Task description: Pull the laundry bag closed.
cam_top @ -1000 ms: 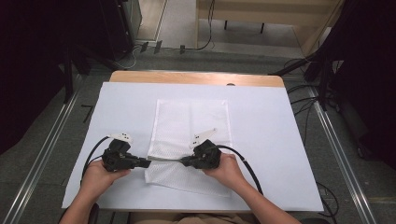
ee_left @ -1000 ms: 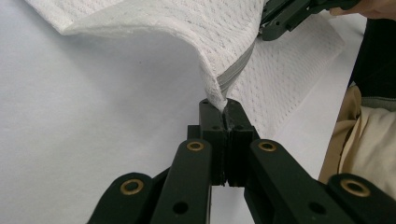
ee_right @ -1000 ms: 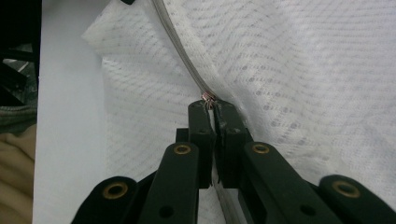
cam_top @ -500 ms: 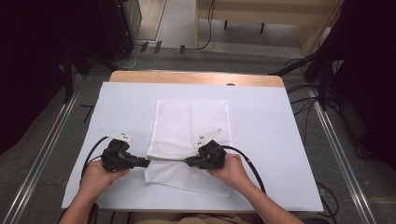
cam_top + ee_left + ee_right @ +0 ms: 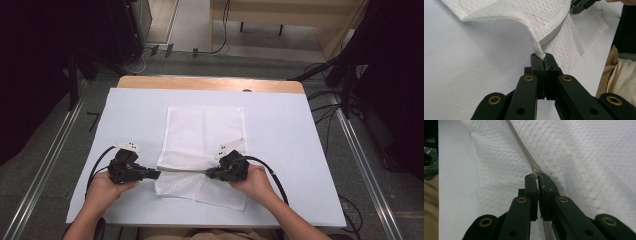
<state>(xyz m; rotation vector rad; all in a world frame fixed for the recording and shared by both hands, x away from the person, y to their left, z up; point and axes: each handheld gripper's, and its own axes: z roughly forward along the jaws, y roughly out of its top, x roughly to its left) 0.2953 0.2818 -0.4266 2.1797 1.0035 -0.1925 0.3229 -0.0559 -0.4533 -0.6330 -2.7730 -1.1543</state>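
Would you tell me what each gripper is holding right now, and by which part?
Both hold the white mesh bag: the left gripper pinches its corner at the zipper's end, the right gripper grips the zipper pull.

A wooden table (image 5: pixel 210 83) carries a white sheet (image 5: pixel 280 150) that covers nearly all of its top, leaving a bare wood strip along the 12 o'clock edge. A white mesh bag (image 5: pixel 205 135) lies directly on the sheet, spread from the centre toward 6 o'clock, its grey zipper (image 5: pixel 182 171) running from 9 to 3 o'clock across its near part.
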